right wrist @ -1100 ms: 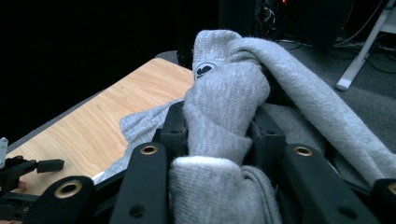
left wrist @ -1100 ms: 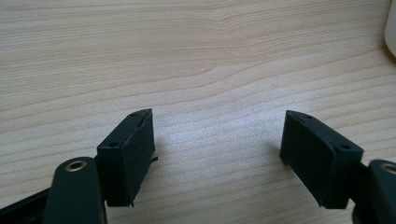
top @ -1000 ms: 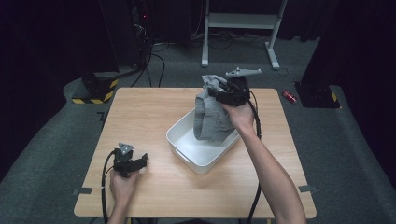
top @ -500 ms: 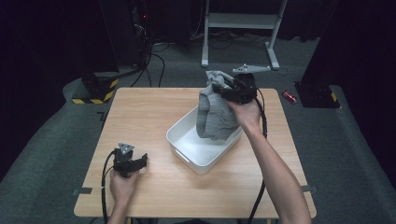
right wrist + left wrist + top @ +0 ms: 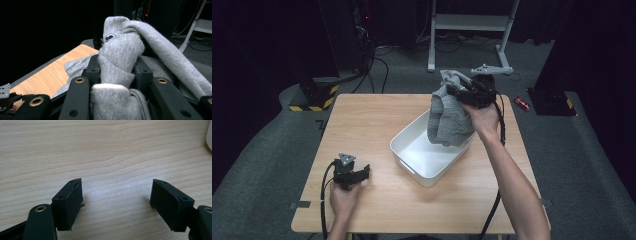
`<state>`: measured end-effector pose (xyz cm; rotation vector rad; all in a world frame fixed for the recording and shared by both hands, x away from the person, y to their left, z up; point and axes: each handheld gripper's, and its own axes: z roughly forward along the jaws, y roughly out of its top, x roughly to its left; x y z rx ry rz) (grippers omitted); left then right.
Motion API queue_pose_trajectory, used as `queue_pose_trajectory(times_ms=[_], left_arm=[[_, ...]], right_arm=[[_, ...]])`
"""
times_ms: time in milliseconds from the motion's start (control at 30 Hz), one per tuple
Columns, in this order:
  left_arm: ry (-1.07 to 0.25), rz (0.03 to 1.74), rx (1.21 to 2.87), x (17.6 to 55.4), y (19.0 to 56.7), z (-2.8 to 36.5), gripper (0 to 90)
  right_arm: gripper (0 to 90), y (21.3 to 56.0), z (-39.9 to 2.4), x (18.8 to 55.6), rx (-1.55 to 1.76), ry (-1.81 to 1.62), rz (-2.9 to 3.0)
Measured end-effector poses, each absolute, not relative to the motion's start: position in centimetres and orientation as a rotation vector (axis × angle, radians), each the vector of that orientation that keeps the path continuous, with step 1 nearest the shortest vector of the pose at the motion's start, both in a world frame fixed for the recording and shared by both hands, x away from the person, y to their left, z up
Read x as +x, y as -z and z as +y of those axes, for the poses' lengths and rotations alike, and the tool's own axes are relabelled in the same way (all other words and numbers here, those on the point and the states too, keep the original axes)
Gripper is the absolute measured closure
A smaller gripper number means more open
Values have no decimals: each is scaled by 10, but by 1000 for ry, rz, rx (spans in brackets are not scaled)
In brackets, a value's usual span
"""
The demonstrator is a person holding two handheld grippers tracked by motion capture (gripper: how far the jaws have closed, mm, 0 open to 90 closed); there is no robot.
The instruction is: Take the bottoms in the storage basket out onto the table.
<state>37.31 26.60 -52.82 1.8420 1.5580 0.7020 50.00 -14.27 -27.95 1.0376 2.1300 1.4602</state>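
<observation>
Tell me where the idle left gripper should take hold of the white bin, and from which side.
Grip the white bin by its near-left rim wall, coming from the left gripper side with one jaw inside and one outside. That wall is thin, straight and bare, while the grey garment held by the right gripper hangs over the far end.
</observation>
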Motion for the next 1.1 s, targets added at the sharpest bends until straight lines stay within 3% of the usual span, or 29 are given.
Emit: queue_pose_trajectory(times_ms=[1100], left_arm=[[-702,1559,1841,373,528,266,260]], right_arm=[[648,258,-194,481,1049,-1465,2024]])
